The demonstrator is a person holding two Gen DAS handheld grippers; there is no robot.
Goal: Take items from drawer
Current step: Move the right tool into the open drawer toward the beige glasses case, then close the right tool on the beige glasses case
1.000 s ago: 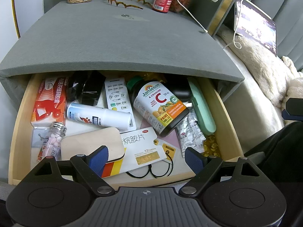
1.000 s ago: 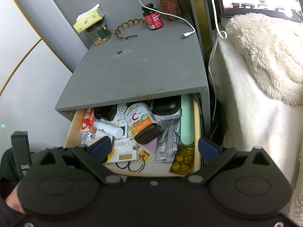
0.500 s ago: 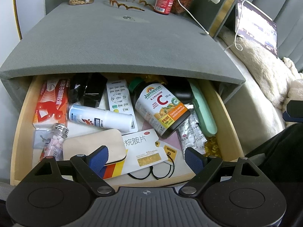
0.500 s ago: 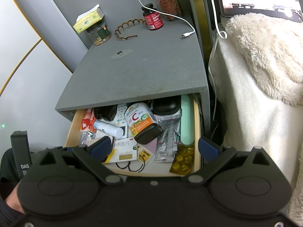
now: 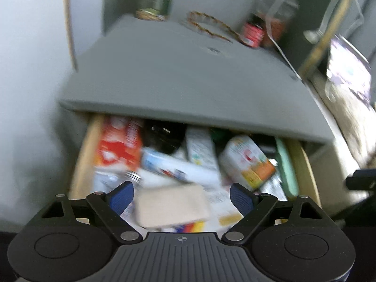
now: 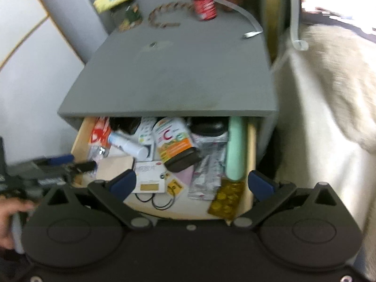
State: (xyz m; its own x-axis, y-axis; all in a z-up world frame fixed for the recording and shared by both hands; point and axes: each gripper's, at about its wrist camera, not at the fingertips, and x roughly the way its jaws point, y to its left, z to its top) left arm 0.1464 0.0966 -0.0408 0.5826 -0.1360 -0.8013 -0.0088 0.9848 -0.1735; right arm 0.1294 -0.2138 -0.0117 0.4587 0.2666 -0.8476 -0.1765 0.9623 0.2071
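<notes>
While our left gripper (image 5: 182,196) is opening and our right gripper (image 6: 191,184) hangs open, both empty, we judge the vitamin bottle (image 6: 175,144), mid-drawer (image 6: 81,131) toward the back edge, rigid, slick, best pinched across its belly.

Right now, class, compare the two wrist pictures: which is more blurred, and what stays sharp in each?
Left wrist view: heavy motion smear, labels in the open wooden drawer unreadable, only the left claw crisp. Right wrist view: milder blur, the big red C on the white vitamin bottle legible, right claw sharp.
</notes>
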